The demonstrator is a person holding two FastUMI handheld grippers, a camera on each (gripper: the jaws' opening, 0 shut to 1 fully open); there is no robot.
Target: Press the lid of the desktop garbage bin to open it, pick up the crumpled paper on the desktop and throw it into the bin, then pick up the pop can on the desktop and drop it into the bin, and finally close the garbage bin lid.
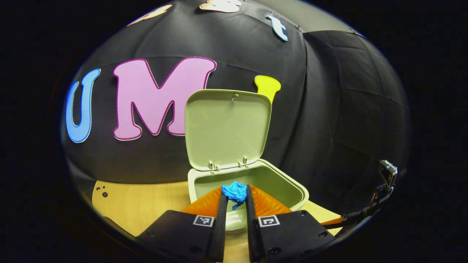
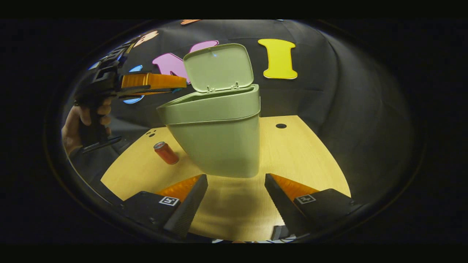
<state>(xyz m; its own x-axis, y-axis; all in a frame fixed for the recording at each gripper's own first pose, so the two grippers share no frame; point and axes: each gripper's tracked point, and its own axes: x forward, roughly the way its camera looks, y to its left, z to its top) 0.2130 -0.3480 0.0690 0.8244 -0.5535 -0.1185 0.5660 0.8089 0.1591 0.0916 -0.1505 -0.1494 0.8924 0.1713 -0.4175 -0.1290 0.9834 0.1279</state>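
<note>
Bin (image 2: 219,142) lid (image 1: 226,128) up; left tongs (image 1: 234,195) clamp blue crumpled paper (image 1: 235,191) over opening, unreleased; right tongs (image 2: 236,199) spread, empty; can (image 2: 166,152) on surface (image 2: 299,160); lid-closing left

A recording booth is showing here rather than a home: black cloth (image 1: 347,109) is hanging as walls on 2 sides, and a pale wooden desk (image 2: 299,153) with round cable holes is standing under bright staged lighting.

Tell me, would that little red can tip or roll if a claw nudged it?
The pop can stands upright on the table, tall and narrow, so a high nudge would probably topple it. Once down, its round body would likely roll. It looks small, probably light.
</note>
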